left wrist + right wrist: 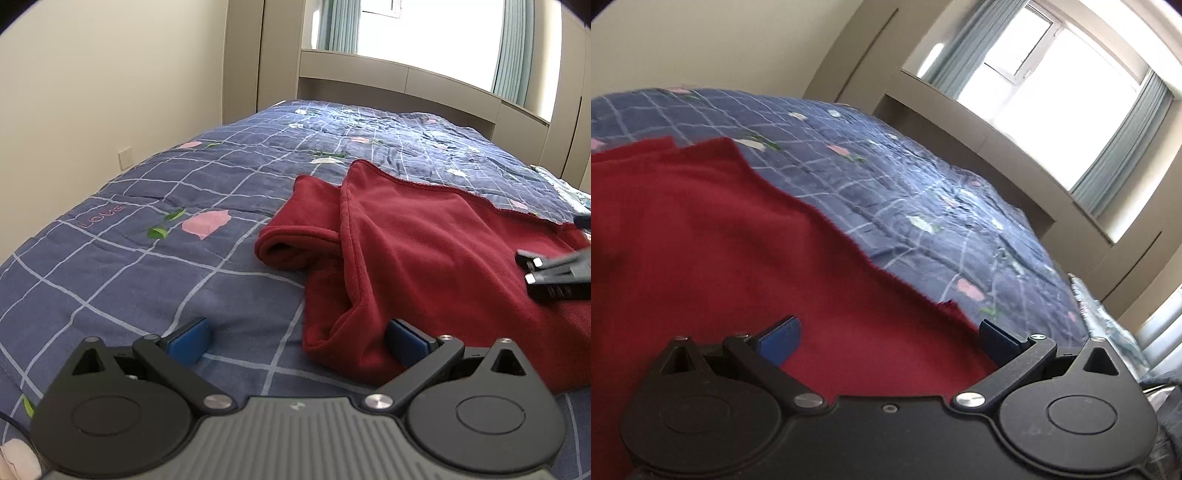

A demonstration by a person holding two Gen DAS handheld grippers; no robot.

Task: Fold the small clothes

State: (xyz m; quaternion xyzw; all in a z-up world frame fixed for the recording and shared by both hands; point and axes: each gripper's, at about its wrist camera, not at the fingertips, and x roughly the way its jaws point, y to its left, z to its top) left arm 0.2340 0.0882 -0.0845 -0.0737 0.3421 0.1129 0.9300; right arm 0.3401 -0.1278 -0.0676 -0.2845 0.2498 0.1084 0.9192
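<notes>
Red fleece garment (424,258) lies crumpled on bed quilt (147,206). Left gripper (297,341) spread wide, empty, garment's near-left corner just beside its right finger. Right gripper (890,341) spread wide, empty, directly over garment's right portion. Garment's long axis: cannot tell.

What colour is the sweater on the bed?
Dark red. The sweater shows best in the left wrist view.

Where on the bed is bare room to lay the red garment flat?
Bare quilt lies left of the red garment, out to the wall, and beyond its far hem toward the headboard. The near right is crowded: garment folds, the left gripper and right gripper.
</notes>
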